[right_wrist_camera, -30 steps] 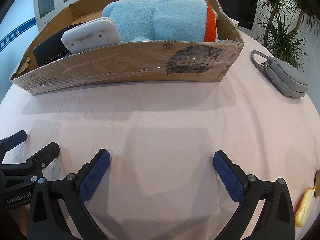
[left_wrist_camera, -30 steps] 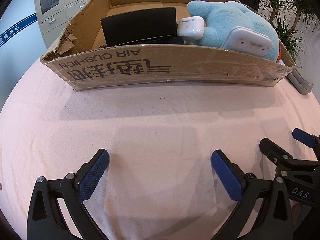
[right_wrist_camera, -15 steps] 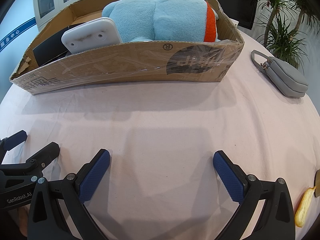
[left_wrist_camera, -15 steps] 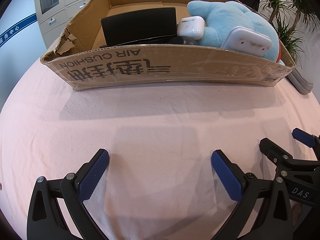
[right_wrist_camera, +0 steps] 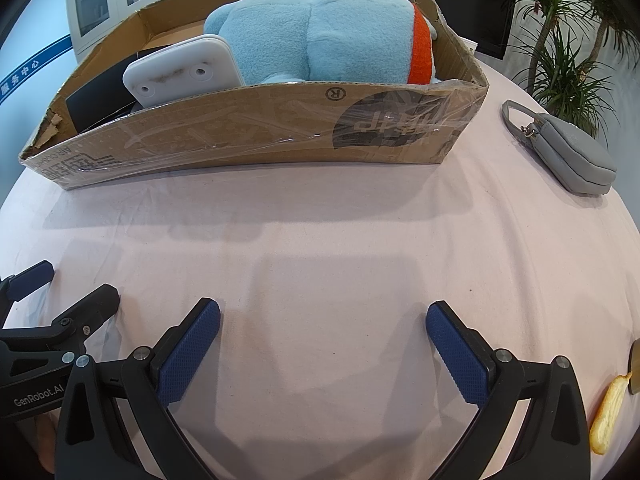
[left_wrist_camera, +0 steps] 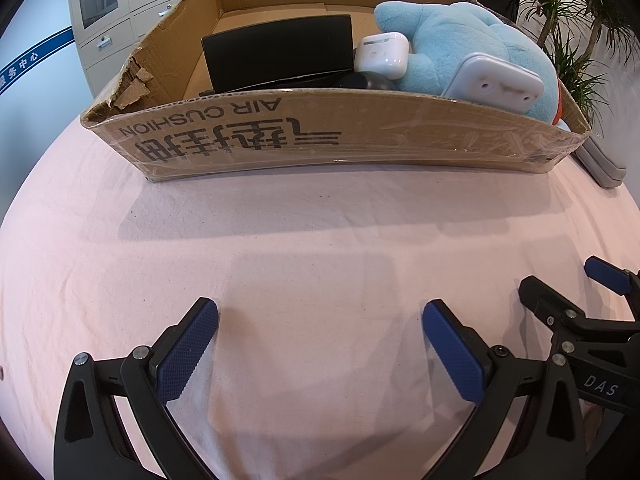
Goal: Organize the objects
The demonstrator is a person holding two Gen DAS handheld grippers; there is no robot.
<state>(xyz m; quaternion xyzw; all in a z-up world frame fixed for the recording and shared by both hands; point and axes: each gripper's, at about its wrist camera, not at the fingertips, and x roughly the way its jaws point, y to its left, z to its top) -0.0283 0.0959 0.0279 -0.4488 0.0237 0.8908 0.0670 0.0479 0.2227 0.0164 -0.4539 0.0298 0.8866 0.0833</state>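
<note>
A low cardboard box (left_wrist_camera: 320,140) (right_wrist_camera: 260,128) stands at the far side of the pink cloth. In it lie a blue plush toy (left_wrist_camera: 460,36) (right_wrist_camera: 320,28), a white flat device (left_wrist_camera: 496,84) (right_wrist_camera: 180,72), a white earbud case (left_wrist_camera: 382,54), a black box (left_wrist_camera: 280,54) and a dark rounded item (left_wrist_camera: 366,80). A grey pouch (right_wrist_camera: 568,156) (left_wrist_camera: 604,164) lies on the cloth right of the box. My left gripper (left_wrist_camera: 320,344) is open and empty above the cloth. My right gripper (right_wrist_camera: 322,344) is open and empty beside it.
A yellowish piece (right_wrist_camera: 608,412) lies at the right edge of the cloth, next to a dark item (right_wrist_camera: 635,364) cut off by the frame. Potted plants (right_wrist_camera: 560,40) stand behind the table on the right. Grey cabinets (left_wrist_camera: 120,8) stand at the back left.
</note>
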